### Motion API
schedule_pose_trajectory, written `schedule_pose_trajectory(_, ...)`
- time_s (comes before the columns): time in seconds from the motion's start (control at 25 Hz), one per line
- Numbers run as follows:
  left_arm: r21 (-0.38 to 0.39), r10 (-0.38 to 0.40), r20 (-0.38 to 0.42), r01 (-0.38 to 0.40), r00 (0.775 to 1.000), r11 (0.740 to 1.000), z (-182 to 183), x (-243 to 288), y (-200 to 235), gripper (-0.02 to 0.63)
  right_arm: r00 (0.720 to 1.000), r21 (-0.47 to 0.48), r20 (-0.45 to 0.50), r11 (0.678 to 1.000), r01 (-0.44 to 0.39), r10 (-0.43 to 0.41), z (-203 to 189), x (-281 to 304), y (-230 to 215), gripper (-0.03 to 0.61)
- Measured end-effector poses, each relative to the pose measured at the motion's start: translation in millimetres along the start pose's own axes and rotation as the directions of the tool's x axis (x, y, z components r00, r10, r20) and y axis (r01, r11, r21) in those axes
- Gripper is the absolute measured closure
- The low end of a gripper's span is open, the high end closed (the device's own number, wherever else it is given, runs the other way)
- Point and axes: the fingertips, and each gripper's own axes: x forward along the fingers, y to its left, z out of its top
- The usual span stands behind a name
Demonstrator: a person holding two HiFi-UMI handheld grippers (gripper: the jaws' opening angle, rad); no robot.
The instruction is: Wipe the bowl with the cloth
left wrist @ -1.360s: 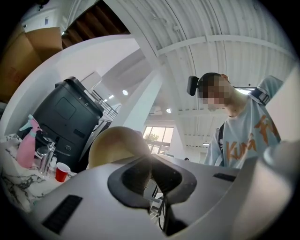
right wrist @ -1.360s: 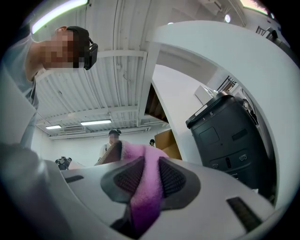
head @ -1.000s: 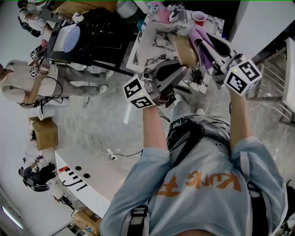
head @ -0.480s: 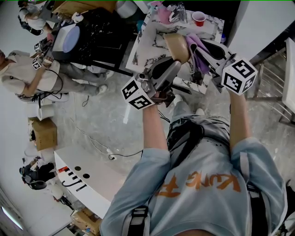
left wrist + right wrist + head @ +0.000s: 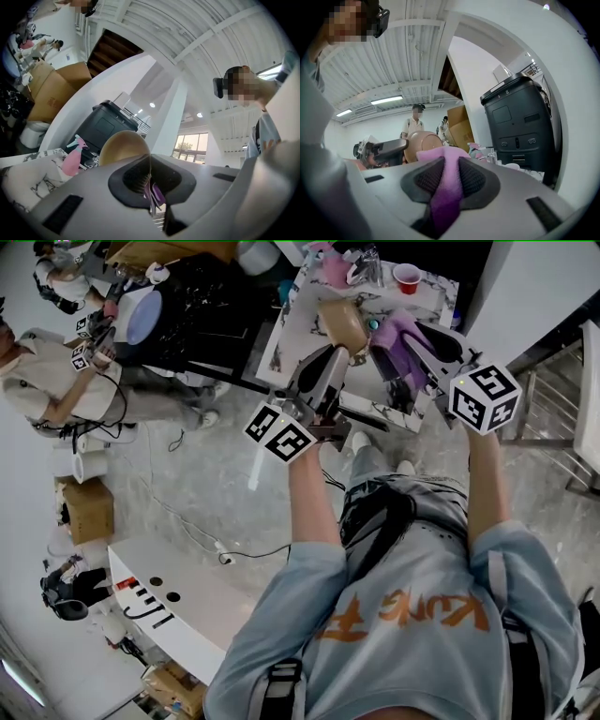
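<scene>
Above the marble table [image 5: 298, 322], my left gripper [image 5: 336, 351] is shut on the rim of the tan bowl [image 5: 342, 324], which it holds in the air. In the left gripper view the thin rim of the bowl [image 5: 123, 146] runs down between the closed jaws. My right gripper [image 5: 412, 345] is shut on the purple cloth [image 5: 396, 345], just right of the bowl with a small gap between them. In the right gripper view the cloth [image 5: 446, 180] bulges out between the pads, and the bowl [image 5: 423, 142] and the left gripper [image 5: 386, 150] sit beyond it.
A red cup [image 5: 405, 276] and a pink spray bottle [image 5: 328, 262] stand at the table's far end. A tall black machine [image 5: 518, 124] and cardboard boxes [image 5: 51, 89] lie beyond. Other people [image 5: 52, 390] stand at the left, and a white counter [image 5: 173, 610] is below.
The left gripper has carried the bowl up and to the left in the head view, away from the cloth it was touching. The right gripper and cloth have shifted only slightly.
</scene>
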Motion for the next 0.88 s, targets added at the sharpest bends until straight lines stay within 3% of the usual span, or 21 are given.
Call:
schedule_pose_trajectory(0.16,0.016,0.057,-0.024,-0.057,0.998,0.998,-2.8,-0.4,12.1,0.584,0.997,0.009,0.038,0.998,0.062,-0.063,6.6,-4.6,-13.0,0.468)
schedule_pose_trajectory(0.36,0.098,0.124,-0.148,-0.11,0.981,0.989,-19.2,1.3,22.8,0.584,0.986,0.022,0.09,0.99,0.139,-0.141,15.0,-12.2,-28.0,0.468)
schedule_pose_trajectory(0.6,0.216,0.187,-0.301,-0.124,0.935,0.968,-39.5,6.8,34.9,0.584,0.972,0.041,0.121,0.979,0.198,-0.201,19.5,-13.9,-40.9,0.468)
schedule_pose_trajectory(0.8,0.257,0.216,-0.37,-0.124,0.904,0.958,-46.5,9.9,46.3,0.584,0.959,0.057,0.147,0.97,0.234,-0.24,25.0,-14.0,-46.9,0.468)
schedule_pose_trajectory(0.88,0.292,0.24,-0.411,-0.122,0.879,0.949,-50.5,9.8,52.3,0.584,0.951,0.067,0.163,0.965,0.255,-0.263,28.0,-14.8,-50.4,0.468)
